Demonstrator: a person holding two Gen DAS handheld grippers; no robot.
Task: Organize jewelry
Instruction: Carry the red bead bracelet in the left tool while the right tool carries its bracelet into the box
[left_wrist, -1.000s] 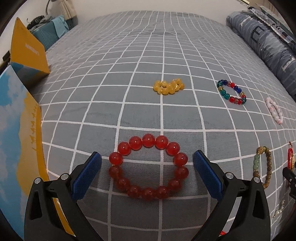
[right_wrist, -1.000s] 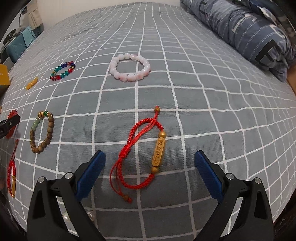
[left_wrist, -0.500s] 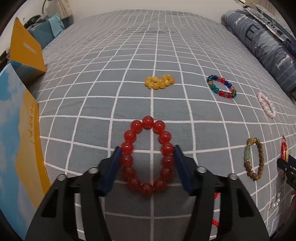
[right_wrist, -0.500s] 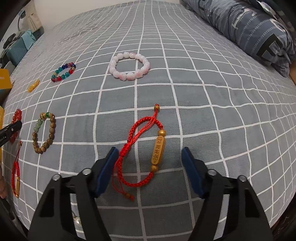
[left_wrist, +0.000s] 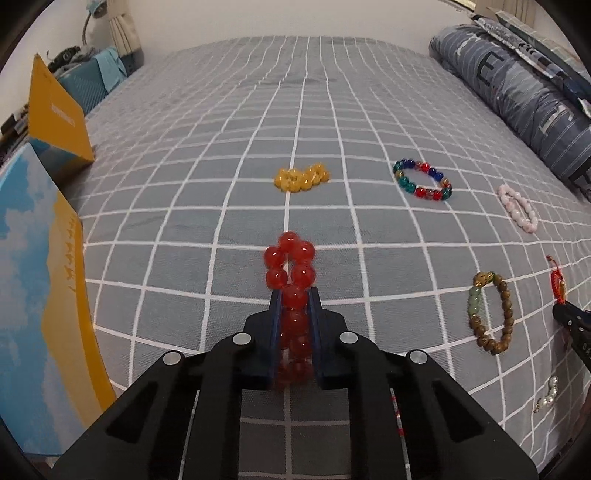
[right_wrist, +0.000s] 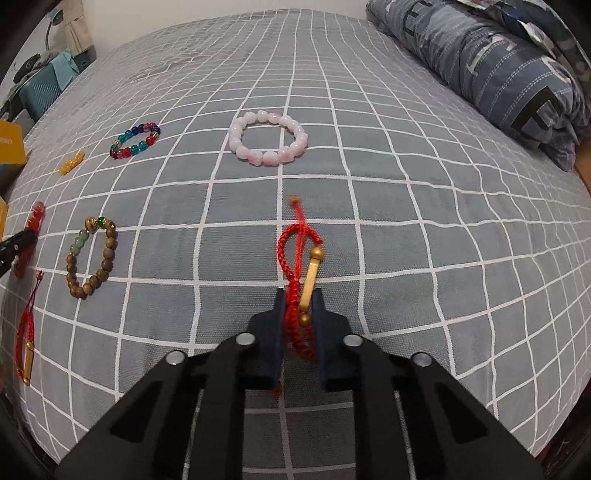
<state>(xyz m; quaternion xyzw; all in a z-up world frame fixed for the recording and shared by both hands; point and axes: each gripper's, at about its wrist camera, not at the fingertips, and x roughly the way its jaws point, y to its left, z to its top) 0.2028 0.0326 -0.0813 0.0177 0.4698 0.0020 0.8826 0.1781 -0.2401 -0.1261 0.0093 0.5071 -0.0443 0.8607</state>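
The left gripper (left_wrist: 294, 295) has its jaws clamped on the red bead bracelet (left_wrist: 290, 258), squeezing it into a narrow loop: the near beads sit between the blue pads, while the far beads stick out past the tips over the grey checked bedspread (left_wrist: 184, 206). The right gripper (right_wrist: 300, 295) has its jaws closed on the red cord bracelet (right_wrist: 295, 243), whose braided cord and gold bar charm (right_wrist: 310, 284) run between the pads, the loop and its tail reaching forward beyond them. On the bed beyond lie a yellow bead bracelet (left_wrist: 301, 177), a multicoloured bead bracelet (left_wrist: 421, 179), a pink bead bracelet (right_wrist: 267, 138) and a wooden bead bracelet (right_wrist: 90, 258), well apart from each other.
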